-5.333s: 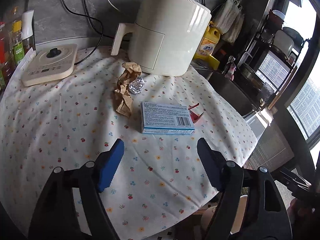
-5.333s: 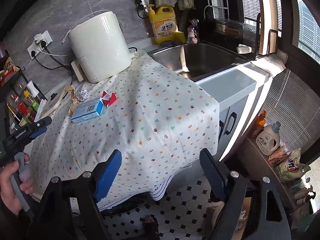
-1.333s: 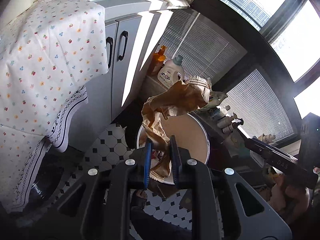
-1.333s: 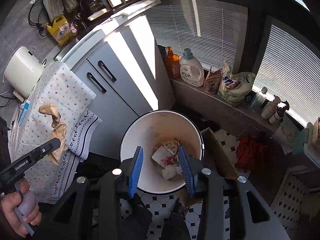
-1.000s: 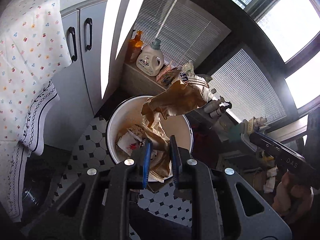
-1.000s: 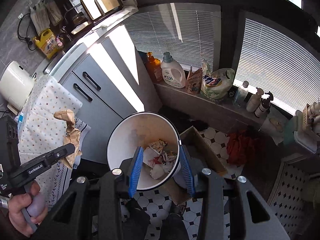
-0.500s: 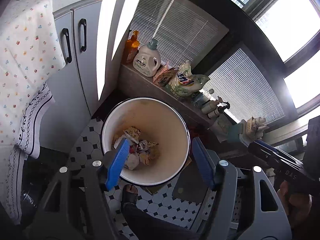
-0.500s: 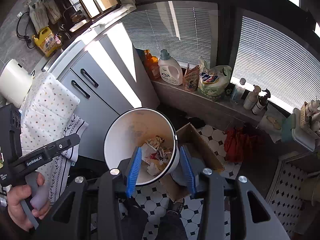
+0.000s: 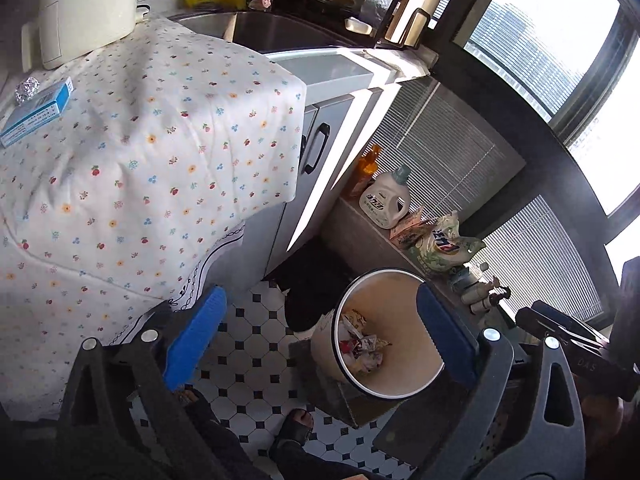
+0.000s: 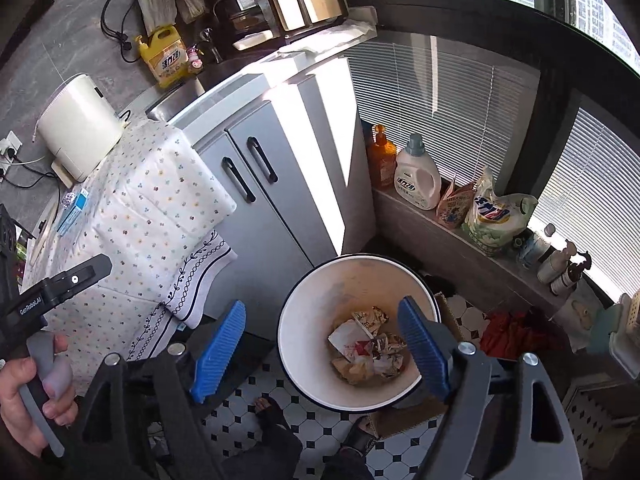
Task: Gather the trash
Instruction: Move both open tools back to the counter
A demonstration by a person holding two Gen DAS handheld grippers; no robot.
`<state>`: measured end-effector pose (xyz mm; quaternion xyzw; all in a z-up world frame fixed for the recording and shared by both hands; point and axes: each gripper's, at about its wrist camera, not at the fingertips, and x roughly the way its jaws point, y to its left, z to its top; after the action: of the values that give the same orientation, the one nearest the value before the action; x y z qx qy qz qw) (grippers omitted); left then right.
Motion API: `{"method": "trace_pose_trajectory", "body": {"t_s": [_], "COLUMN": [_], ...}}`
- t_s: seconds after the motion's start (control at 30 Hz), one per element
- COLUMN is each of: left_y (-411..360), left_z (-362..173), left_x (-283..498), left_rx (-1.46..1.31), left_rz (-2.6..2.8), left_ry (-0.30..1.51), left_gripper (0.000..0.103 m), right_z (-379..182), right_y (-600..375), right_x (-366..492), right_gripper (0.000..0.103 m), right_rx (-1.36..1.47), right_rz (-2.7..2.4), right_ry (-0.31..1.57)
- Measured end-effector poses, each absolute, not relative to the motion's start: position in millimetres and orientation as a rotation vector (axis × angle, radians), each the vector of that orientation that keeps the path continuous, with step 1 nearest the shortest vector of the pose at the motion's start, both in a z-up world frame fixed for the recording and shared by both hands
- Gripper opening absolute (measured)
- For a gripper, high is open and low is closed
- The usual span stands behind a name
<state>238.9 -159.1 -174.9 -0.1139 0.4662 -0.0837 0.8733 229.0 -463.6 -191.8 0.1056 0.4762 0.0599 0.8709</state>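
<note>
Progress: partly done, as I judge it; the white bin (image 10: 304, 300) on the tiled floor beside the cabinet holds crumpled wrappers and paper (image 10: 370, 346) at its bottom.
Left to collect: a blue box (image 9: 34, 112) and a ball of foil (image 9: 27, 87) lie on the flowered tablecloth (image 9: 160, 140), at the far left of the bench top near the white appliance (image 9: 88, 4); the box shows also in the right wrist view (image 10: 72, 211).
Left gripper (image 9: 320, 340): jaws wide apart and opening, nothing between the blue pads (image 9: 192, 340); it touches nothing, with the bin seen below and past it.
Right gripper (image 10: 322, 346): jaws apart and opening, empty; it hangs above the bin's mouth without touching the rim.
Next, as a judgement: both hands must go back to the bench for the box and foil.
</note>
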Motion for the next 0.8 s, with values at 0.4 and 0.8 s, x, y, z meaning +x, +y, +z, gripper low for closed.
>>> {"method": "trace_pose_trajectory", "body": {"t_s": [0.4,0.8], "left_y": [-31.7,80.4], "left_z": [-142.5,-130.5], "left_x": [222.6,217.6], "left_rx": [-0.329,-0.391], "left_rz": [0.034,0.153], "left_ry": [0.873,0.819], "left_gripper": [0.096,0.096], "right_z": [-159.7,-143.2], "right_y": [-356.7,-252.9], "right_x": [272.6,303.3], "right_gripper": [0.094,0.094], "right_rx": [0.162,0.093], "right_rz": [0.279,0.368], "right_ry": [0.943,0.920]}}
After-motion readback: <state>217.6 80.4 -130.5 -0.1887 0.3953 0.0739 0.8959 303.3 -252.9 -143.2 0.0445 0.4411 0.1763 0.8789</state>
